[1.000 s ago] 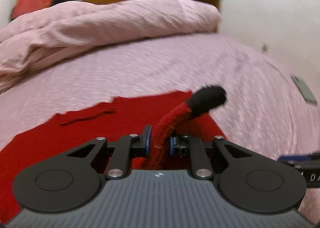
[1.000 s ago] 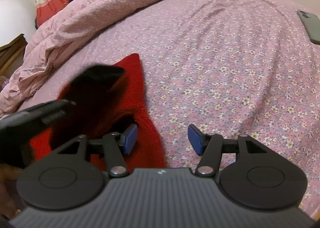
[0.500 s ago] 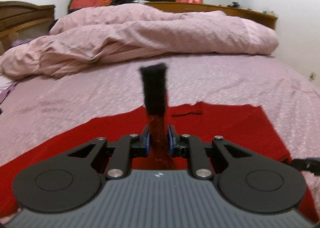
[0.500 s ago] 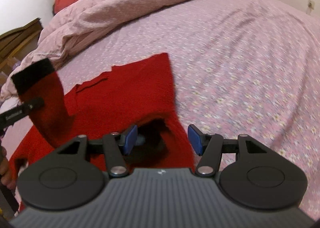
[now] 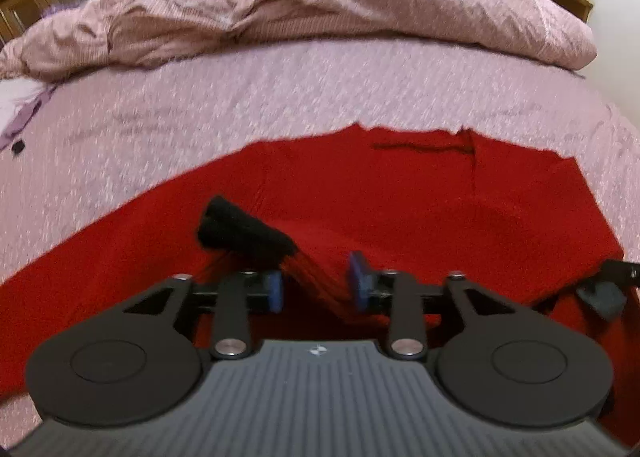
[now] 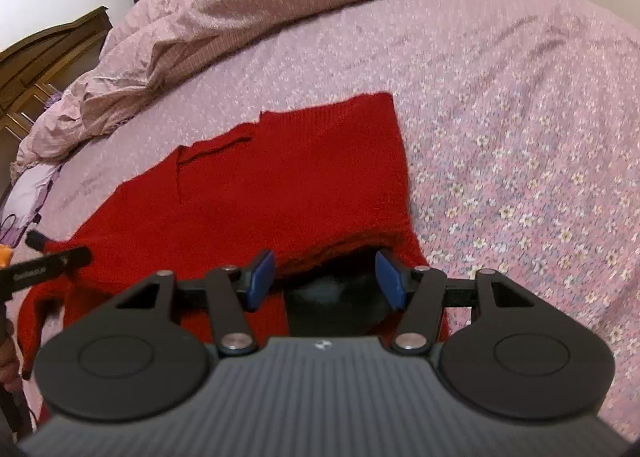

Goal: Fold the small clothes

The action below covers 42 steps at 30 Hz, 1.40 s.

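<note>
Pink floral bedsheet (image 6: 500,105) is carrying the red knit sweater (image 6: 288,185), which is lying flat. Both my left claw (image 5: 316,287) and right claw (image 6: 326,279) are gaping, empty. Its black-cuffed sleeve (image 5: 244,233), probably loose, is draping toward eleven o'clock. Soft, light, floppy: I'm favouring the ribbed edges.

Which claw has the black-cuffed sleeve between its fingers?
The left gripper: the sleeve's black cuff lies just past its open jaws. The right gripper, also open, hovers over a dark opening in the red sweater instead.
</note>
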Each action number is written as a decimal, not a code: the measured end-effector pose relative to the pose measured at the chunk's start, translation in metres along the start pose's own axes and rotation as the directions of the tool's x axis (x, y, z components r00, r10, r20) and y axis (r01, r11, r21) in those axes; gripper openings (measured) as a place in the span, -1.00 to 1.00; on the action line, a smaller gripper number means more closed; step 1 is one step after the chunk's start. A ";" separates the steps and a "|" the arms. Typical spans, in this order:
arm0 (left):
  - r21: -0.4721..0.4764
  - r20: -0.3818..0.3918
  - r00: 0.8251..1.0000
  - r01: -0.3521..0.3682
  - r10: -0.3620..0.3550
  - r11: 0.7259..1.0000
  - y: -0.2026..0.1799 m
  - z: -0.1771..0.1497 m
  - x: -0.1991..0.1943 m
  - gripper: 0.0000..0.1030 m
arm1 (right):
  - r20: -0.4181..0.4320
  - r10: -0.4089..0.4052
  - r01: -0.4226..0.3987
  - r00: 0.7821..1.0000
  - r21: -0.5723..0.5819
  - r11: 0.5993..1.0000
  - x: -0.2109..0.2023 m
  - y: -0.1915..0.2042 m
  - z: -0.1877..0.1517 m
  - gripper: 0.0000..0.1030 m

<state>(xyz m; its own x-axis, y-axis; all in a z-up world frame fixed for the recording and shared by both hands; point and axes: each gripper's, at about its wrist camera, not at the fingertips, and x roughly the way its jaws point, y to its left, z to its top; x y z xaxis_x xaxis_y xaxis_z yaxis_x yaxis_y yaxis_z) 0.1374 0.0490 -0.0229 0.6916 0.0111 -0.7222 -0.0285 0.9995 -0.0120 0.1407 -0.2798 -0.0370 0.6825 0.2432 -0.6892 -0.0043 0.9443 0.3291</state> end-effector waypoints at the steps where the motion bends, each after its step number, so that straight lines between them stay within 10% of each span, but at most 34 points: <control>1: 0.001 -0.009 1.000 -0.008 0.008 1.000 0.003 -0.003 0.000 0.04 | -0.010 -0.001 0.001 1.000 0.005 1.000 0.002 -0.001 -0.001 0.14; 42: -0.091 0.006 1.000 -0.008 0.008 0.996 0.055 0.001 0.058 0.27 | -0.022 -0.002 0.001 1.000 -0.043 0.999 0.009 0.002 -0.003 0.41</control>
<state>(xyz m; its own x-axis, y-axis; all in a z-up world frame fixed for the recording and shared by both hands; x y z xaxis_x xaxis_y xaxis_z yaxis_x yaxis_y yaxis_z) 0.1767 0.1048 -0.0642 0.6953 0.0197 -0.7184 -0.0999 0.9926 -0.0694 0.1447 -0.2752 -0.0440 0.6660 0.2464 -0.7041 -0.0350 0.9531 0.3005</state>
